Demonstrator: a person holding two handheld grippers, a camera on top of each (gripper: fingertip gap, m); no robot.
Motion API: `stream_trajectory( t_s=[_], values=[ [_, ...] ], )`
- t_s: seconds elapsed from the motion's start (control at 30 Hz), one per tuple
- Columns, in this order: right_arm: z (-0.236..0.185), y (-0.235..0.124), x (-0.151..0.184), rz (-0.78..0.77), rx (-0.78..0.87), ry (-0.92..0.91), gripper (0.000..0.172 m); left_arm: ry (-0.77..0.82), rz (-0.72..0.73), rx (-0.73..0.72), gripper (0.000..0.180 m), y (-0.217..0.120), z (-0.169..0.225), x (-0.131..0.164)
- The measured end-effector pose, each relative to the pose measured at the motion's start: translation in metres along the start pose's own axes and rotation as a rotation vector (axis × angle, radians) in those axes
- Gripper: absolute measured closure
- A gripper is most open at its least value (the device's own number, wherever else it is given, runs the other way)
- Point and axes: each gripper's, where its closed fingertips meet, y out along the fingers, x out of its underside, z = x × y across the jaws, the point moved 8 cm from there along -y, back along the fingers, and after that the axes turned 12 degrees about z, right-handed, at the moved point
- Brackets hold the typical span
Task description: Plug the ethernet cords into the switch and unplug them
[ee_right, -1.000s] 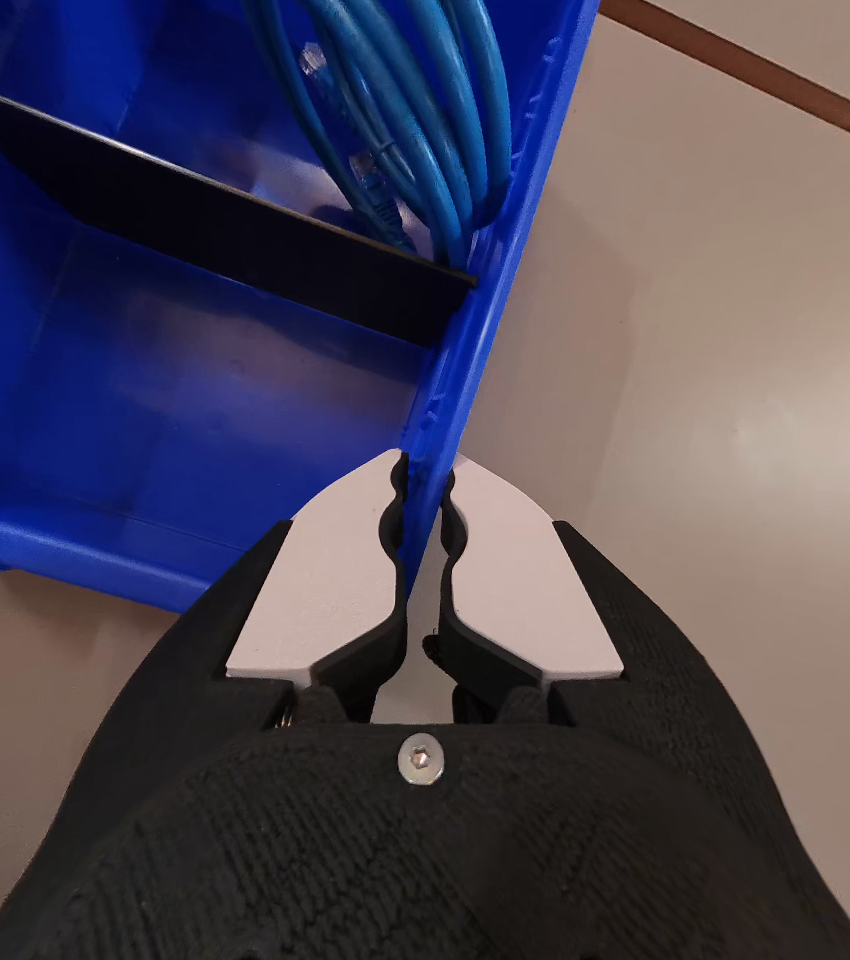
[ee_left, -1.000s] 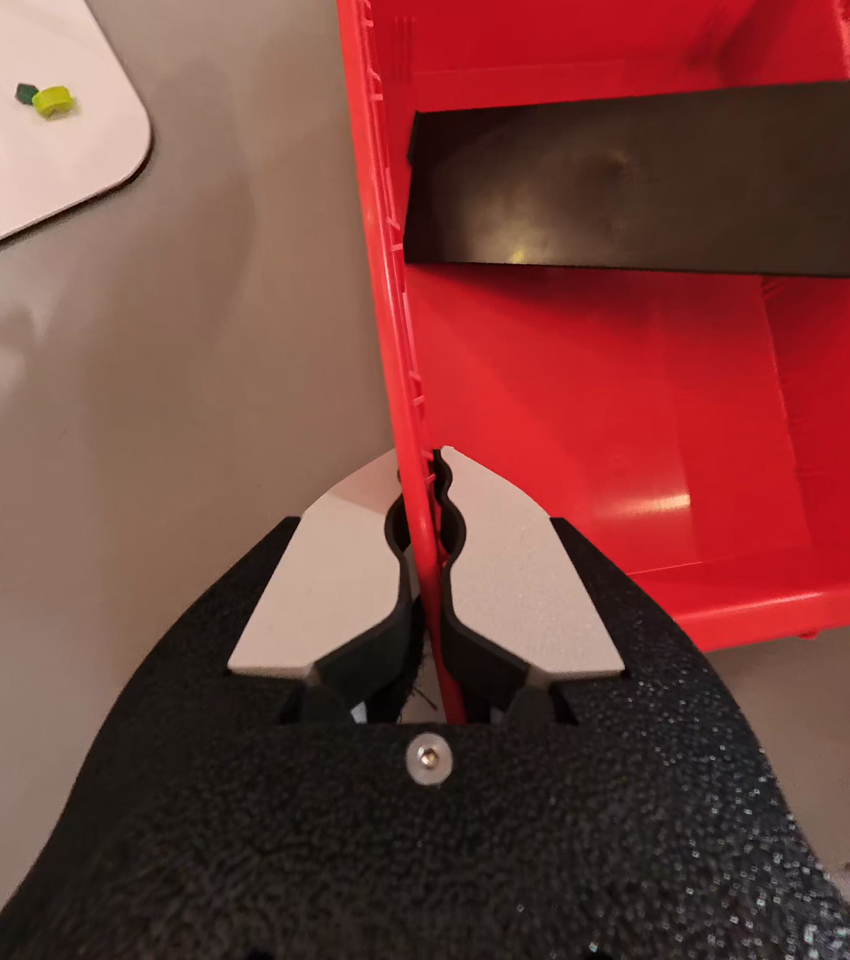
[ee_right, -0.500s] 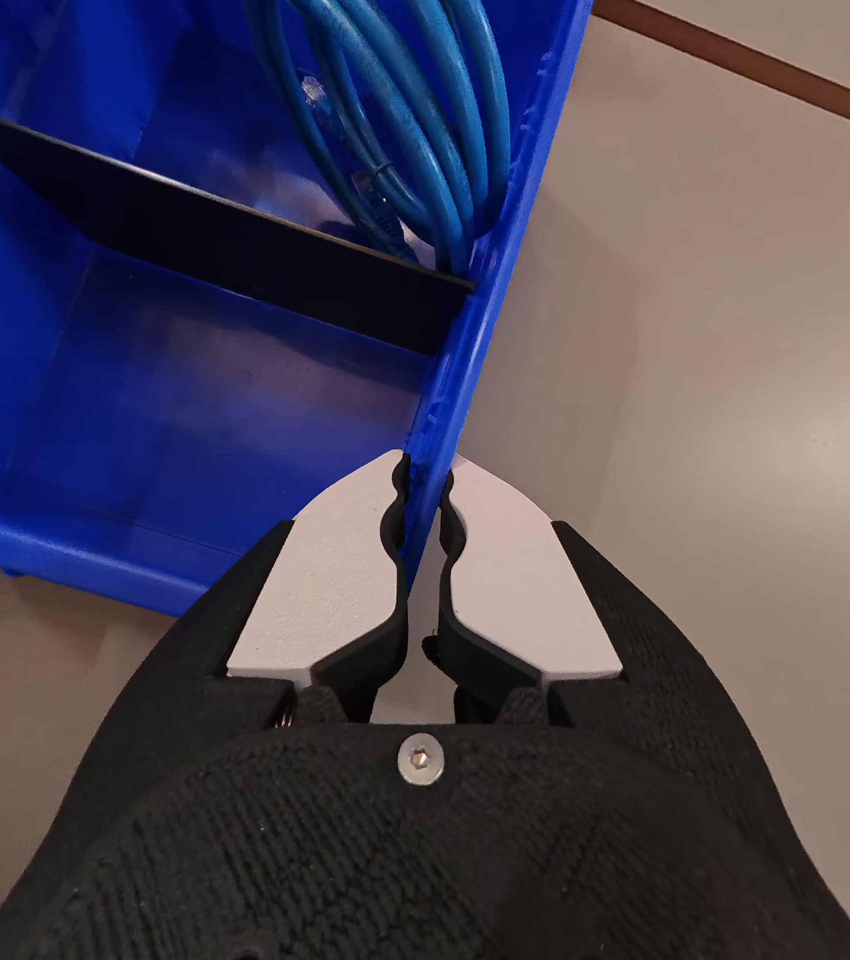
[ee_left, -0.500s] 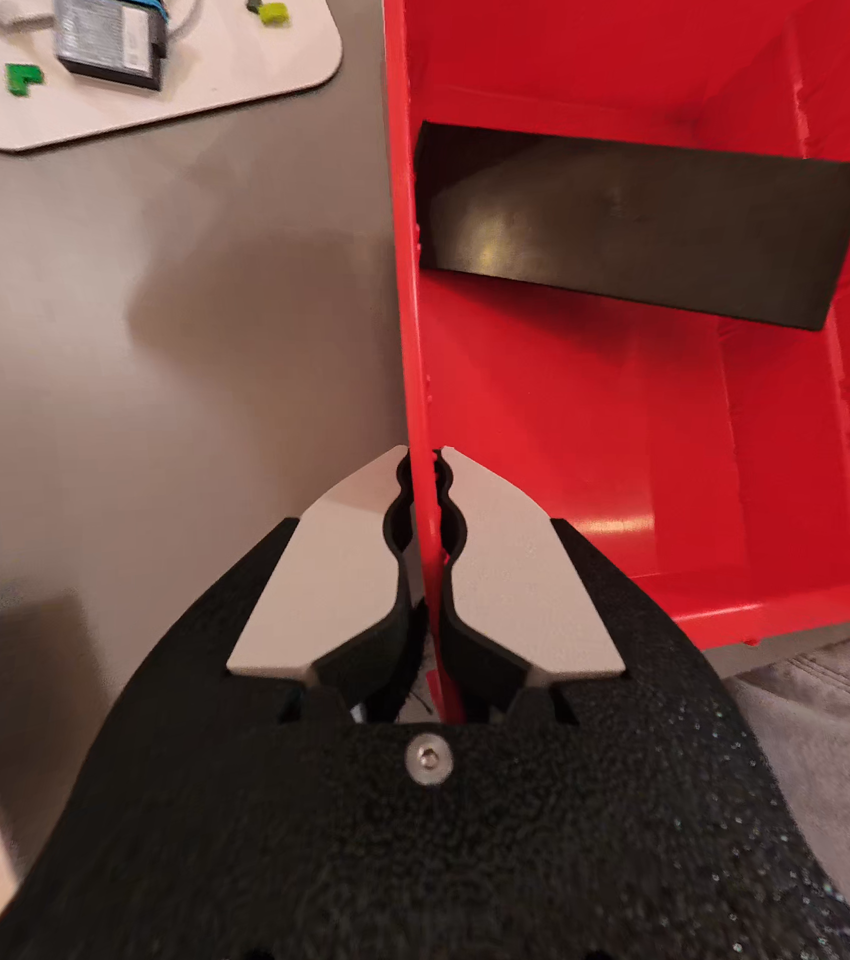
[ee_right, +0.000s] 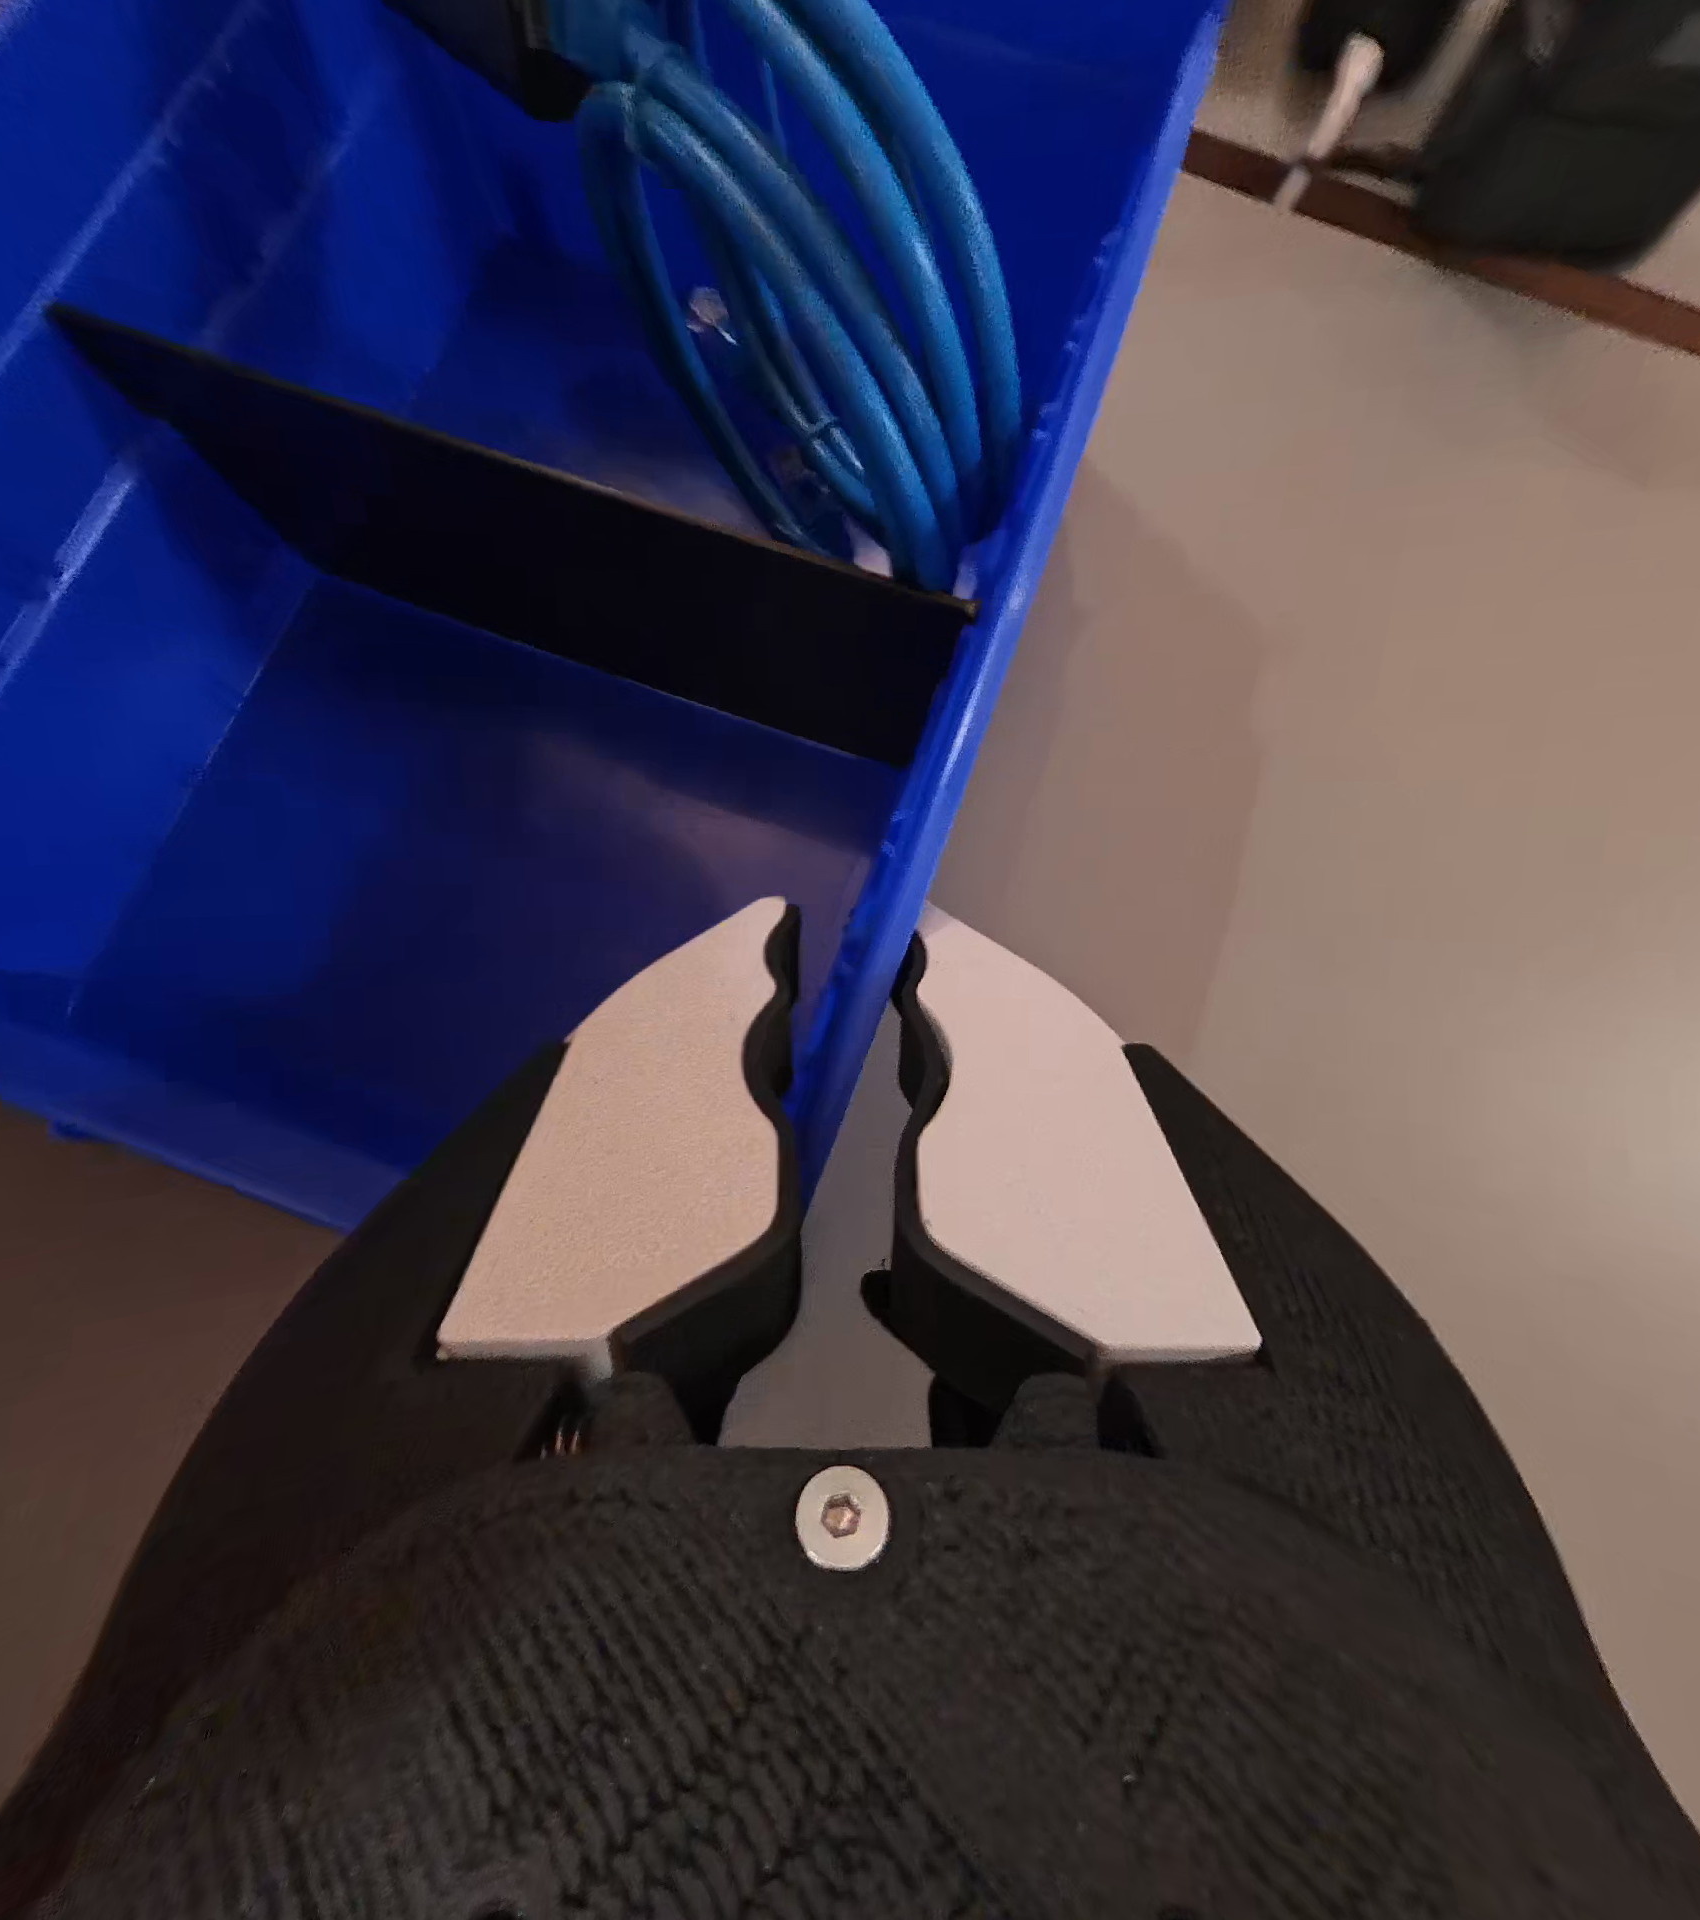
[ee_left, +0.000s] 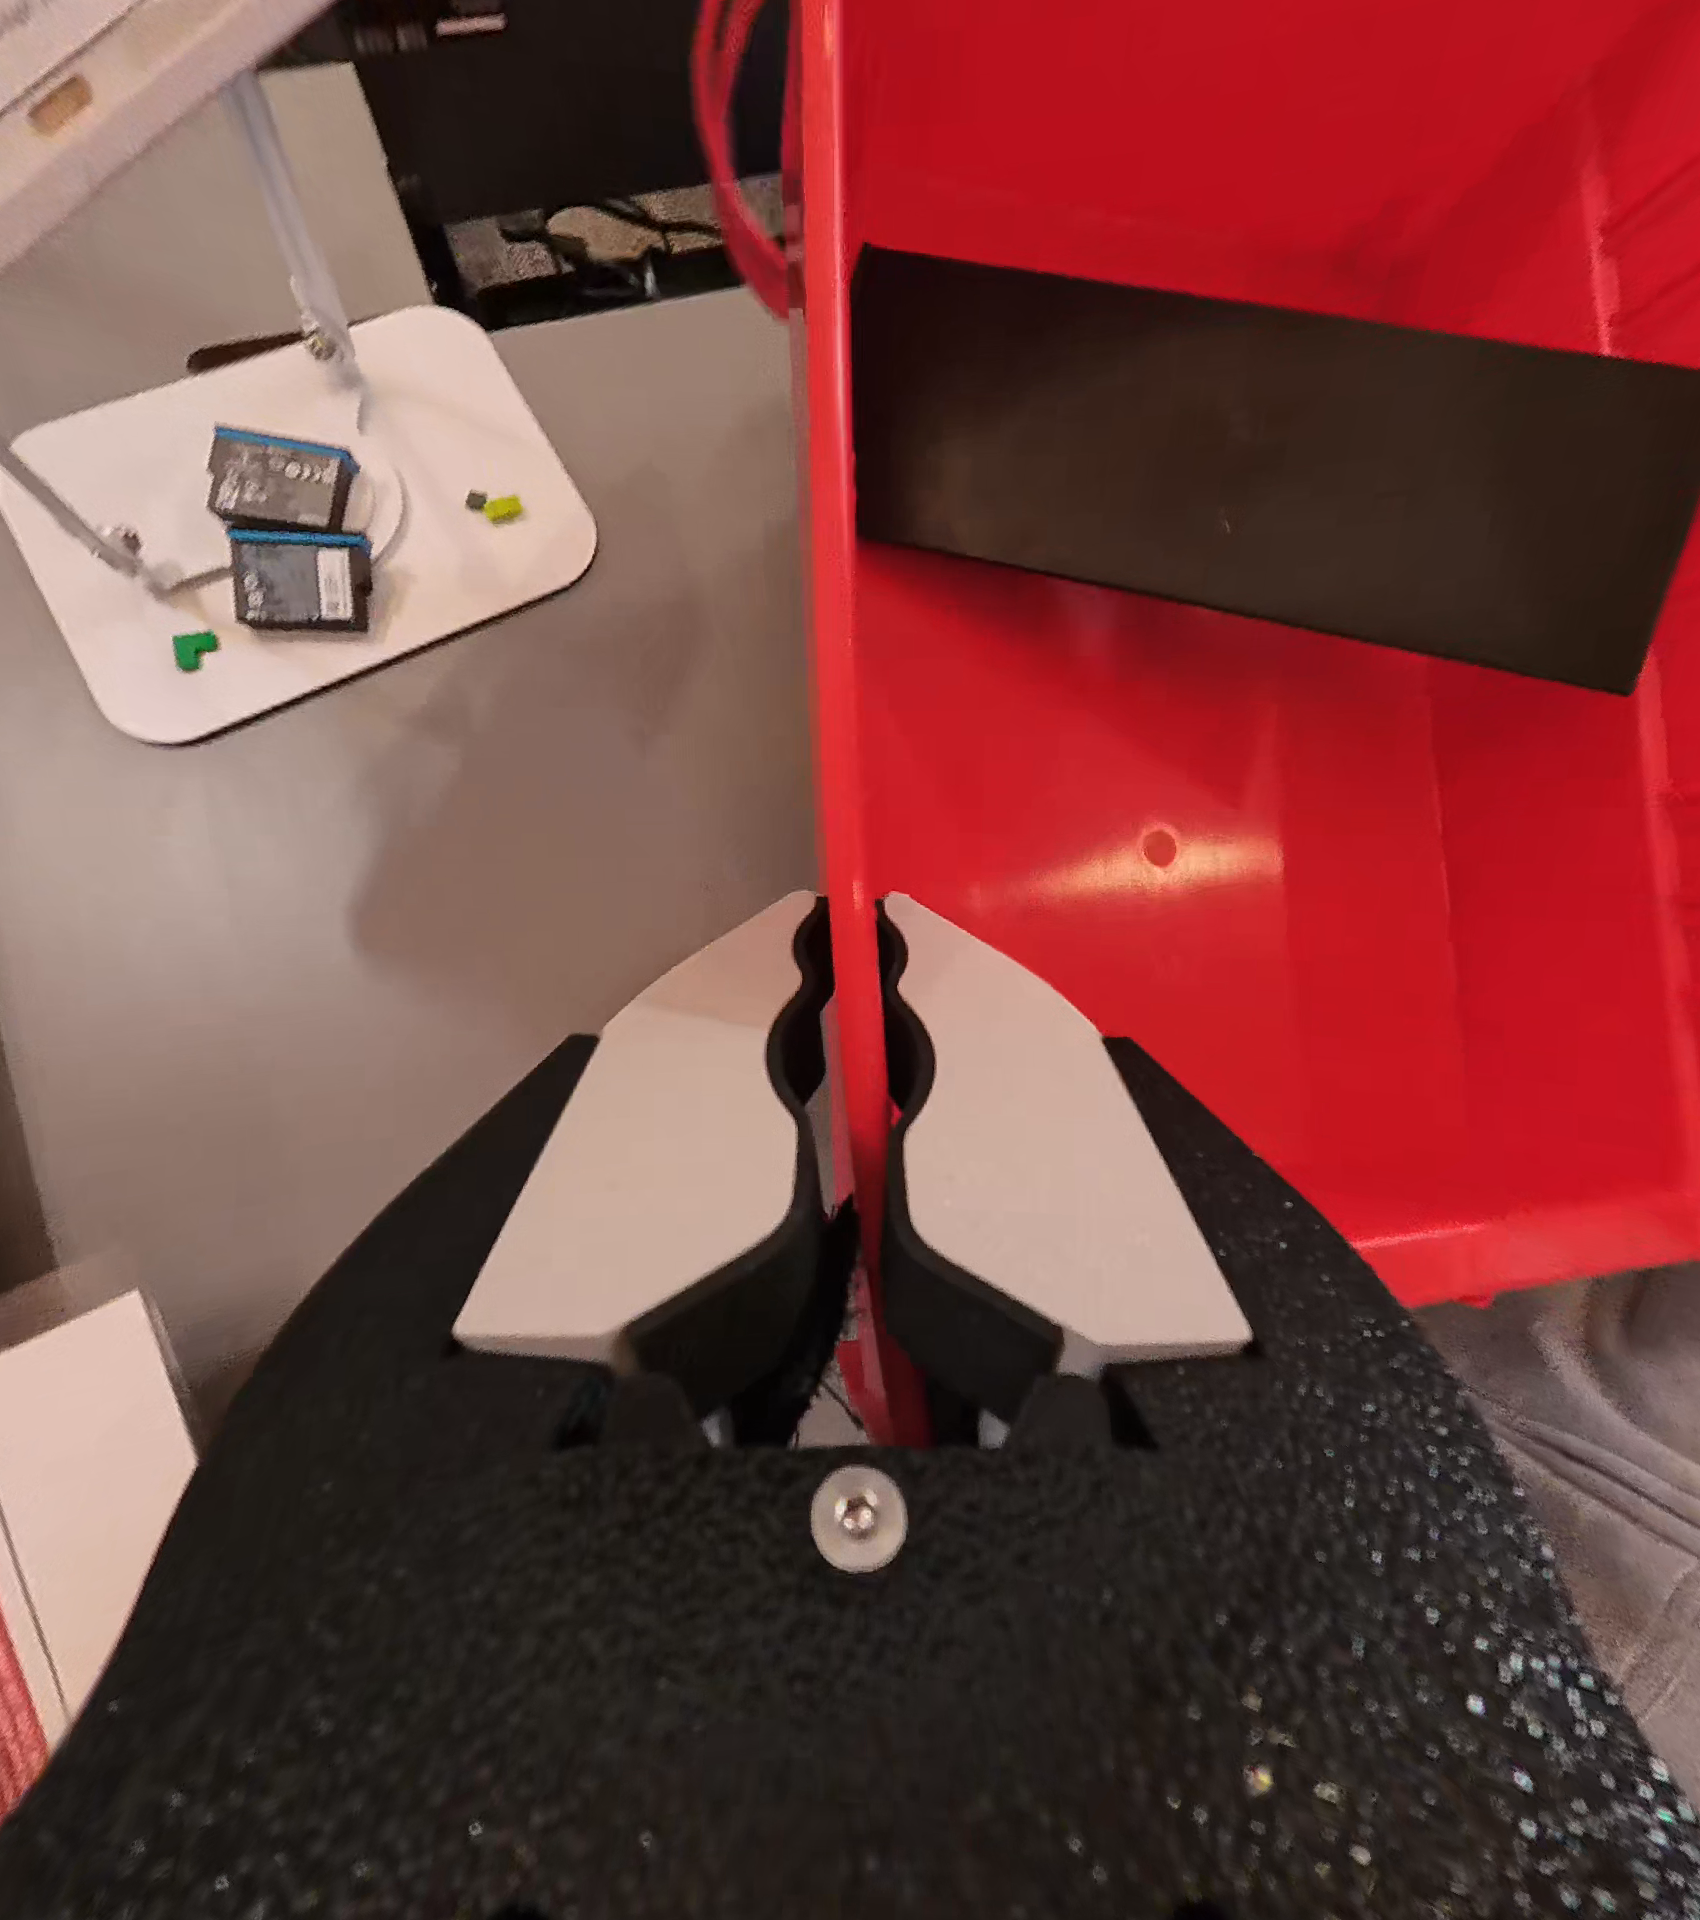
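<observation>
Left gripper (ee_left: 851, 914) clamped on red bin (ee_left: 1241, 935) wall, long axis pointing straight ahead.

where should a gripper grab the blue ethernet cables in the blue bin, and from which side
Take the coiled blue ethernet cables at the top of their loops, coming straight down from above. They stand on edge behind the black divider, against the blue bin side wall, so a sideways approach looks blocked.

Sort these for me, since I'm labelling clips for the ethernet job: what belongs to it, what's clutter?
Job:
- blue cables in the blue bin
- red bin, its wall between the left tongs
- right tongs astride the blue bin's wall

Clutter:
- white tray with two black packs
- green bits
- white box
</observation>
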Motion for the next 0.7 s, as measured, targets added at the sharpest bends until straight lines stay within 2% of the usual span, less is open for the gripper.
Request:
stream_trajectory(
  t_s=[0.1, 0.2, 0.23, 0.37, 0.5, 0.6, 0.7],
  values=[
    [-0.016, -0.001, -0.004, 0.084, -0.073, -0.002, 0.141, 0.026, 0.015, 0.025, 0.175, 0.013, 0.014, -0.020],
    [0.004, -0.024, -0.008, 0.201, -0.114, 0.064, 0.128, 0.078, 0.036, 0.056, 0.175, 0.036, 0.038, -0.042],
    [0.019, -0.035, -0.008, 0.232, -0.108, 0.104, 0.129, 0.087, 0.026, 0.081, 0.175, 0.047, 0.047, -0.048],
    [0.101, -0.095, 0.006, 0.341, 0.113, 0.173, 0.130, 0.149, -0.013, 0.185, 0.174, 0.097, 0.097, -0.073],
    [0.183, -0.179, 0.018, 0.486, 0.345, 0.240, 0.133, 0.221, -0.042, 0.294, 0.174, 0.159, 0.167, -0.095],
    [0.222, -0.237, 0.018, 0.579, 0.462, 0.225, 0.137, 0.248, -0.063, 0.383, 0.174, 0.208, 0.226, -0.105],
    [0.245, -0.276, 0.014, 0.607, 0.541, 0.157, 0.138, 0.255, -0.060, 0.446, 0.174, 0.253, 0.286, -0.109]
  ],
)
